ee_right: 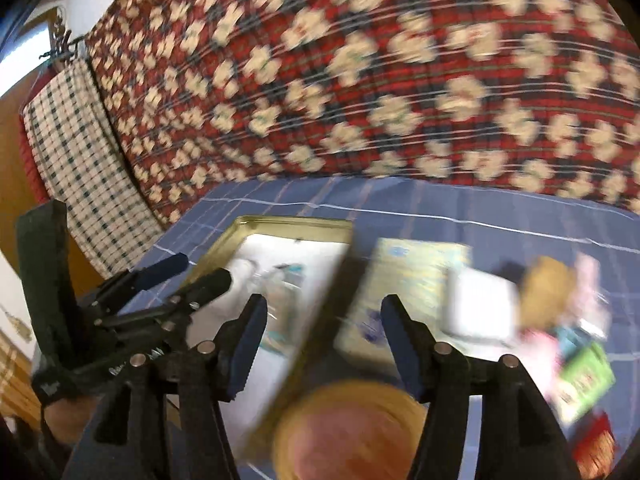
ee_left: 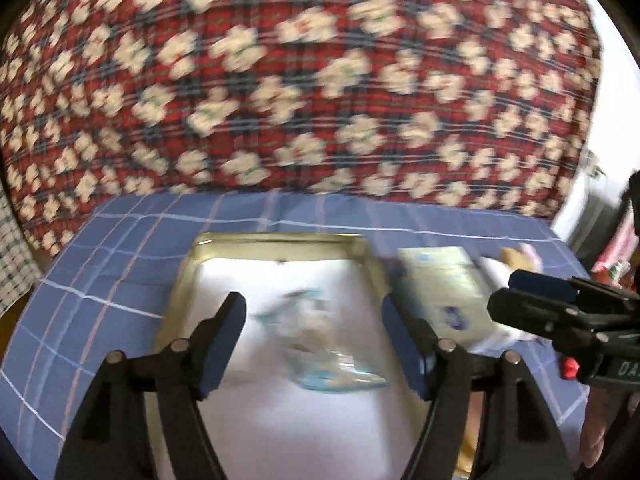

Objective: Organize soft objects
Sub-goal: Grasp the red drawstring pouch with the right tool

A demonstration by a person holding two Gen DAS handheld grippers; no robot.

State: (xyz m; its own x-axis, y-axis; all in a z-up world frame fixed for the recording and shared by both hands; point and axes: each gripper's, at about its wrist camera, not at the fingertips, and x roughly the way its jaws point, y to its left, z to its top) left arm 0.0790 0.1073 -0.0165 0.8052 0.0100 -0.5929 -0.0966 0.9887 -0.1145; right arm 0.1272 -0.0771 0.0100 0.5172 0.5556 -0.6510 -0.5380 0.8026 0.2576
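Tongs, left [ee_left: 313, 304]: spread wide, pinching nothing, hanging over the open gold-rimmed tin [ee_left: 280, 238] on the blue checked cloth [ee_left: 100, 280] covering the table. Directly below and between the two arms, a clear packet with teal print [ee_left: 320, 344], lying loose on the tin's white lining and touched by neither pad. Probably a soft item already laid in its place, hence the empty, parted arms above it.

Tongs, right [ee_right: 324, 306]: likewise spread and empty, poised over the tin's right-hand rim and the pale yellow flat pack [ee_right: 404, 280] just beside it. Judged to be lined up for the next pick.

Further right on the cloth, in a loose cluster: white packet [ee_right: 480, 308], brown plush thing [ee_right: 548, 284], pink pieces and a green packet [ee_right: 584, 380]. Too blurred to name more closely; likely kept together within easy reach as the pile yet to be sorted. Nearest the right camera, an orange round object [ee_right: 348, 432], out of focus, hard to say whether a bowl or a lid.

Behind the table, a red flowered quilt [ee_left: 300, 80] filling the background.

Sorting seemingly partway along: one packet in the tin, several things outside it.
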